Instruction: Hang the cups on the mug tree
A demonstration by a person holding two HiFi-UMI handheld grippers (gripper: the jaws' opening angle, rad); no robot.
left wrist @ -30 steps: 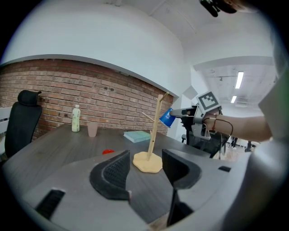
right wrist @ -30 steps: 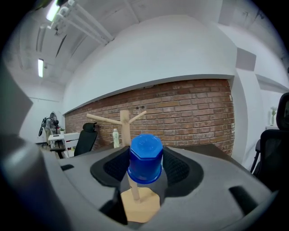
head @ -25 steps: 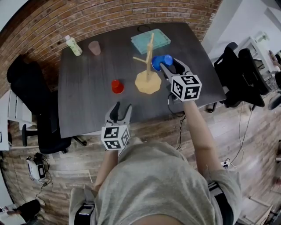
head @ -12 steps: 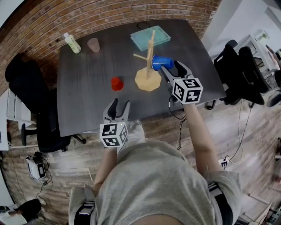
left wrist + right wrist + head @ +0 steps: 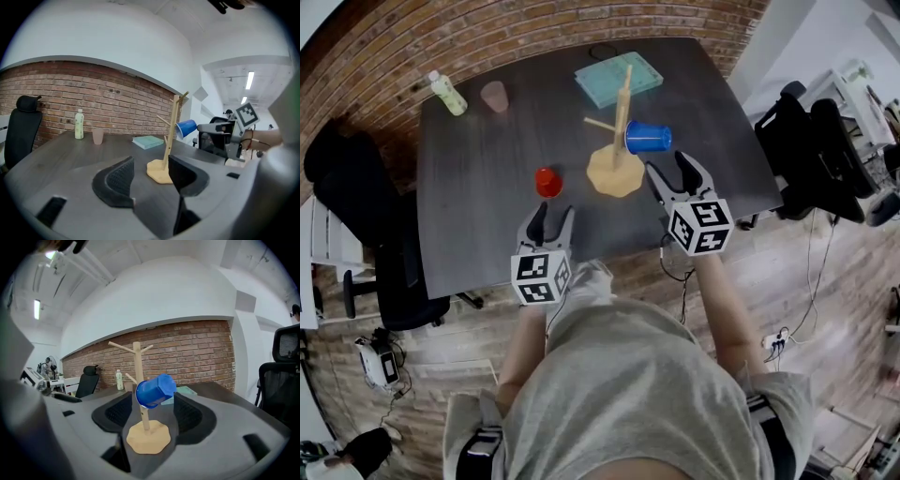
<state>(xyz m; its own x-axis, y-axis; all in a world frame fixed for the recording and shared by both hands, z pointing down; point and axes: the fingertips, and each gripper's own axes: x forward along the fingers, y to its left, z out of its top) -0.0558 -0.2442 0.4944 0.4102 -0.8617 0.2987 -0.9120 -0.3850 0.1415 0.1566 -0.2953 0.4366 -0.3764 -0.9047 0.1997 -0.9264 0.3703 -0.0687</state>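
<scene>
The wooden mug tree [image 5: 615, 172] stands mid-table. A blue cup [image 5: 649, 138] hangs on its right branch, mouth toward the pole. My right gripper [image 5: 667, 167] is open just in front of it, clear of the cup, with nothing between its fingers. In the right gripper view the blue cup [image 5: 155, 390] and tree base [image 5: 148, 437] lie beyond the open jaws. A red cup [image 5: 547, 182] stands left of the tree. My left gripper [image 5: 551, 217] is open and empty, near the front edge, just short of the red cup. A pink cup [image 5: 494, 96] stands at the back left.
A green-capped bottle [image 5: 446, 93] stands by the pink cup at the back left corner. A teal flat box [image 5: 619, 79] lies behind the tree. Black office chairs stand left [image 5: 356, 187] and right [image 5: 811, 141] of the table [image 5: 478, 216].
The right gripper has let go of the blue cup and drawn back toward the front edge; the cup stays hanging on the branch. The left gripper has barely shifted.
</scene>
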